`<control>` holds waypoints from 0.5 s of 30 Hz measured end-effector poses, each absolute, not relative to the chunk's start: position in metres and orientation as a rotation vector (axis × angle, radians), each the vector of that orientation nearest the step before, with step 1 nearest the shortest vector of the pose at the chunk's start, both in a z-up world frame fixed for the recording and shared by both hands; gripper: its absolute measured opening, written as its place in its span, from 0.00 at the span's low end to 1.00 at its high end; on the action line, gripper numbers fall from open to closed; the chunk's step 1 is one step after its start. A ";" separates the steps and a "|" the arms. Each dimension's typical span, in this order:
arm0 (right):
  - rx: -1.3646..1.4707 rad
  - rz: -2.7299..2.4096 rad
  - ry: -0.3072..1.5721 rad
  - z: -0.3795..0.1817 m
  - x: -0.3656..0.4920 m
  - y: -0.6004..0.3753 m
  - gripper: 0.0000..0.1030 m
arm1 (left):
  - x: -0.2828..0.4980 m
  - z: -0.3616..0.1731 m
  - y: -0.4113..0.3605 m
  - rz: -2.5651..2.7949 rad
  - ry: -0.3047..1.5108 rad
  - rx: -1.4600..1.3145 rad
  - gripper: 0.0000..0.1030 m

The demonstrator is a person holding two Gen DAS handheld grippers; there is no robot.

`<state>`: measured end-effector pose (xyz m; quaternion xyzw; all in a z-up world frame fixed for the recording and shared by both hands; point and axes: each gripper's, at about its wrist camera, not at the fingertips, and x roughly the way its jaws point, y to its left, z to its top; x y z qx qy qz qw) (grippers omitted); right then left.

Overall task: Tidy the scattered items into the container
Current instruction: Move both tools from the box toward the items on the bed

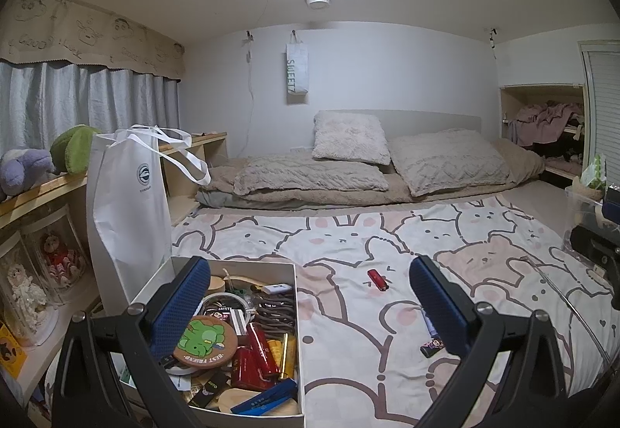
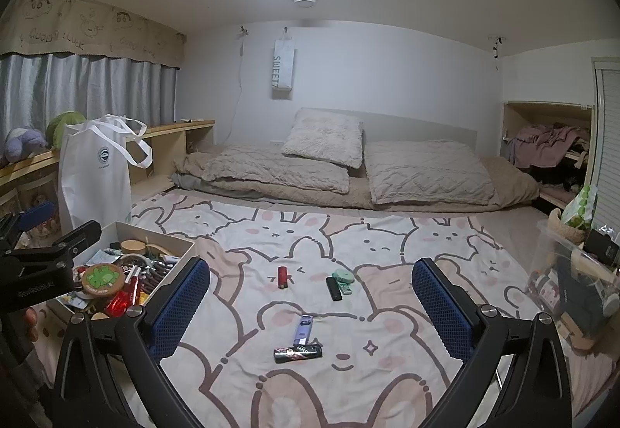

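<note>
Ahead — red lighter [image 2: 283, 277] lies between right gripper's [image 2: 310, 306] spread fingers.

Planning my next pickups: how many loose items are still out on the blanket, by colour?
Red: 1, the lighter
Black: 2, the stick and the printed tube
Green: 2, the round piece and the small piece beside it
Purple: 1, the bar
Total: 6

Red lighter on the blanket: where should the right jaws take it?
Grip the red lighter mid-body across its narrow width, coming straight down. It lies flat, long axis pointing away from the camera, with clear blanket on both sides.
</note>
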<state>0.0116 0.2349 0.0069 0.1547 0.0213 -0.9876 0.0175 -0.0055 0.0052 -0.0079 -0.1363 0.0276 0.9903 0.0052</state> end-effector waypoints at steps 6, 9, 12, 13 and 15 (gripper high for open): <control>0.498 -3.068 0.047 0.003 0.009 0.236 1.00 | -0.010 -0.009 0.008 3.094 0.095 -0.443 1.00; 0.501 -3.064 0.044 0.001 0.008 0.237 1.00 | -0.012 -0.011 0.009 3.091 0.100 -0.452 1.00; 0.509 -3.065 0.045 0.000 0.006 0.237 1.00 | -0.015 -0.013 0.012 3.086 0.105 -0.460 1.00; 0.511 -3.065 0.041 -0.001 0.005 0.238 1.00 | -0.015 -0.013 0.013 3.083 0.106 -0.462 1.00; 0.520 -3.066 0.035 -0.002 0.003 0.239 1.00 | -0.018 -0.015 0.016 3.076 0.111 -0.473 1.00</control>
